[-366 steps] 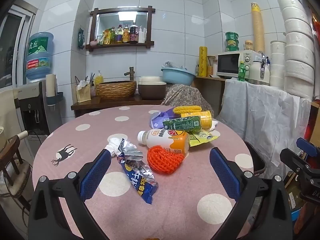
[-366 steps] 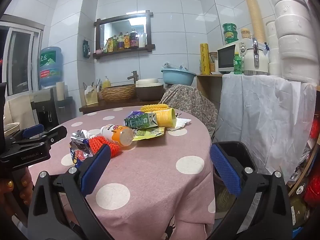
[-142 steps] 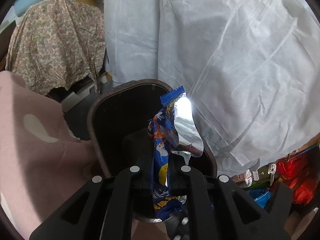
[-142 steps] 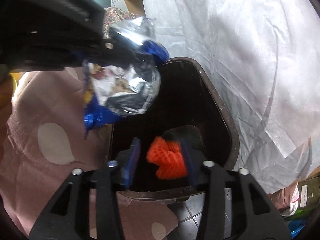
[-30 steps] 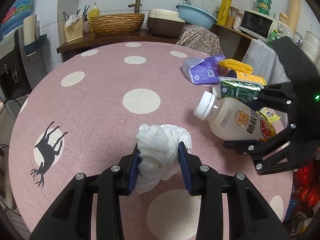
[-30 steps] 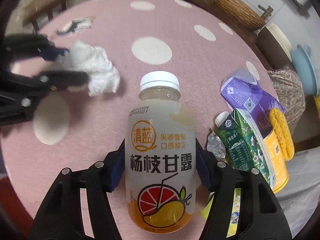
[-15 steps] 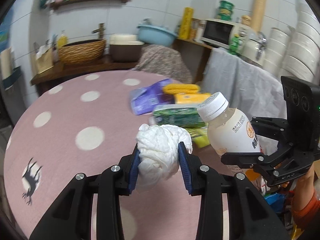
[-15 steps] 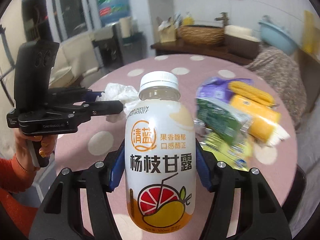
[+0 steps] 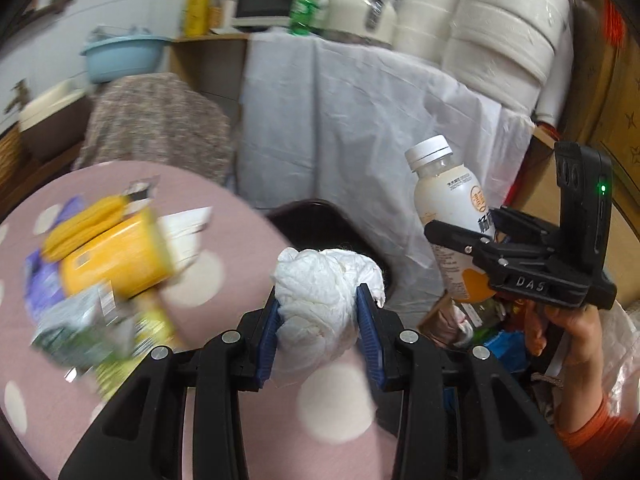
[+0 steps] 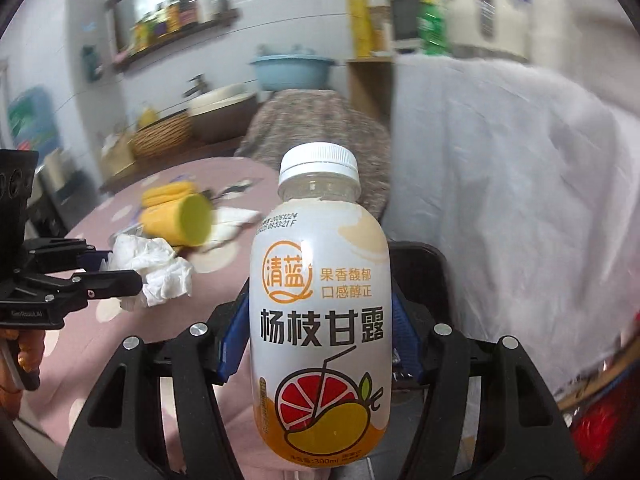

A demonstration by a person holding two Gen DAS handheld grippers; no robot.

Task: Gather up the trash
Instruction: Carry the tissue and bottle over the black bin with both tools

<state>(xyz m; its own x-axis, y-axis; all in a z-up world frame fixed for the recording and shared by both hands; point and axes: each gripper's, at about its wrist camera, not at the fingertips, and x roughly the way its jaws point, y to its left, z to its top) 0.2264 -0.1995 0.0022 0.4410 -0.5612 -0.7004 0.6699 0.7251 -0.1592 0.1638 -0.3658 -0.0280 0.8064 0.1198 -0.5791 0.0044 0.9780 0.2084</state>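
A crumpled tissue (image 9: 322, 300) is being squeezed by the left gripper (image 9: 320, 332) at the table's (image 9: 224, 240) right edge. A bottle (image 10: 320, 300) is being clamped by the right gripper (image 10: 320, 340), near the dark bin (image 9: 320, 220).

White tiled walls (image 10: 280, 20) are enclosing the room; a wooden shelf (image 10: 168, 20) is hanging there, a white sheet (image 9: 360, 120) is draping the counter, and a microwave (image 9: 268, 0) is sitting above.

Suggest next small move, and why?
Probably carry both on over the dark bin, then release. The left gripper is shut on the tissue wad, the right gripper on the drink bottle; neither is above the bin's opening yet.
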